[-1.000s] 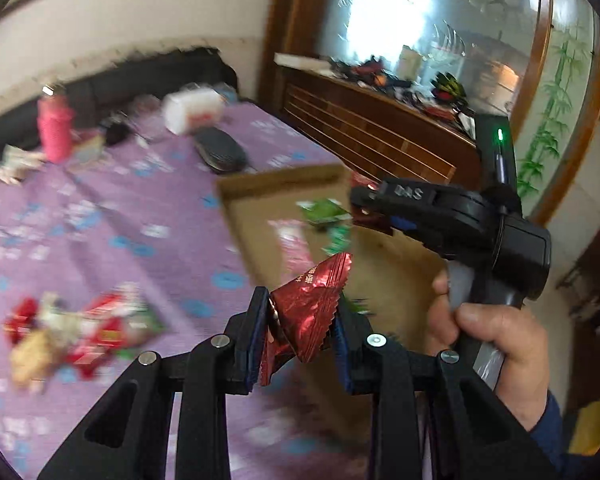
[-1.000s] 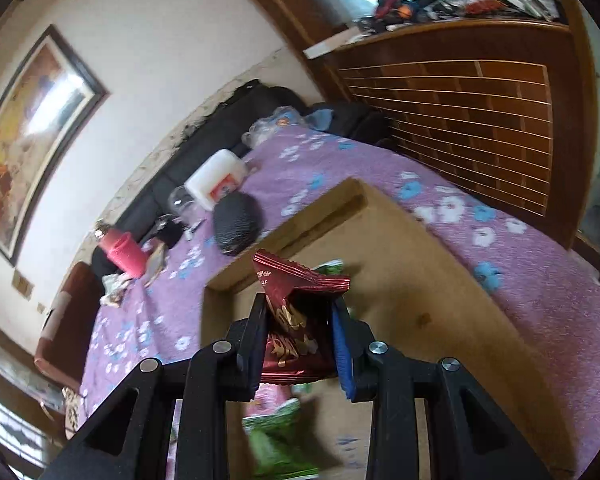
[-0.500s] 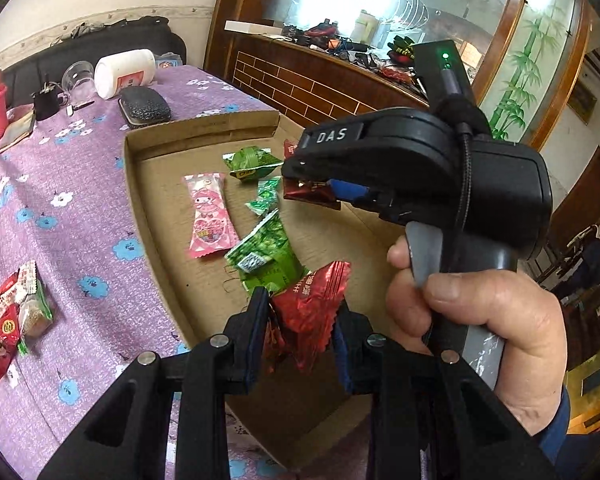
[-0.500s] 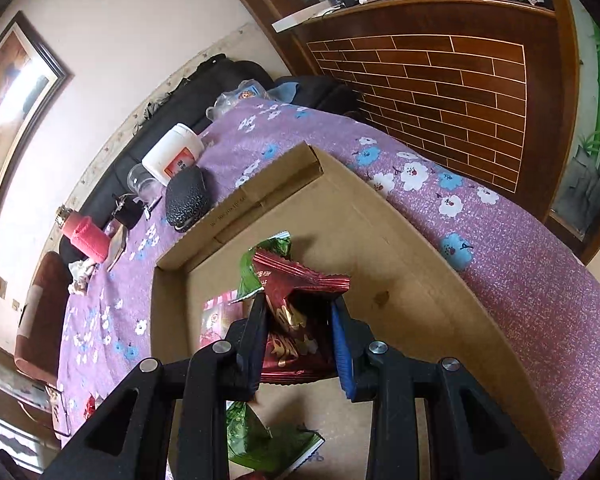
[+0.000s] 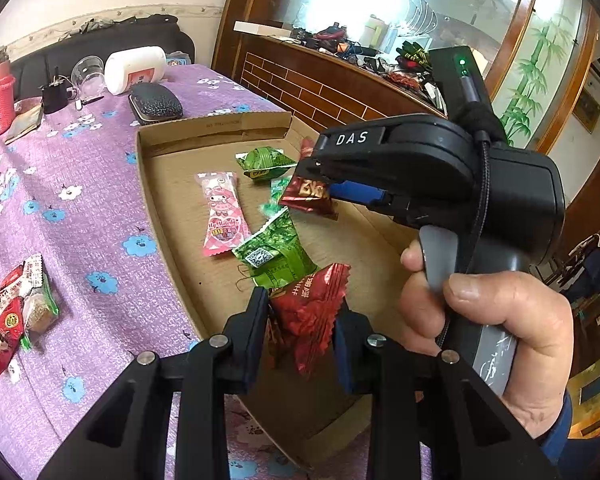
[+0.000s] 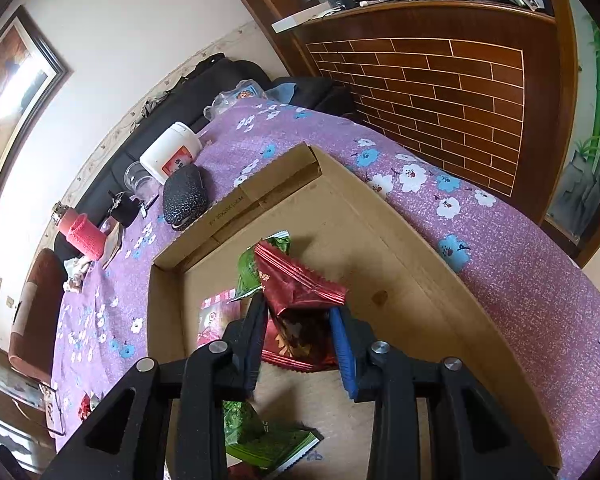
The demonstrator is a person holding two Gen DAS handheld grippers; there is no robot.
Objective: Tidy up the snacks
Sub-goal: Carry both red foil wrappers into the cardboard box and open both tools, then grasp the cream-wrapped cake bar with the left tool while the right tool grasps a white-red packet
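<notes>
At the far left of my left camera's view, a few loose snacks (image 5: 14, 312) wait on the purple tablecloth (image 5: 80, 208). At bottom center, my left gripper (image 5: 302, 332) pinches a bright red packet (image 5: 310, 304) over the near edge of the cardboard tray (image 5: 168, 216). At right, my right gripper (image 6: 300, 334) clamps a dark red packet (image 6: 296, 296) above the tray's middle. I should lower both packets beside the pink wrapper (image 5: 222, 212) and green packets (image 5: 274, 252), then release gently so nothing slides out.
</notes>
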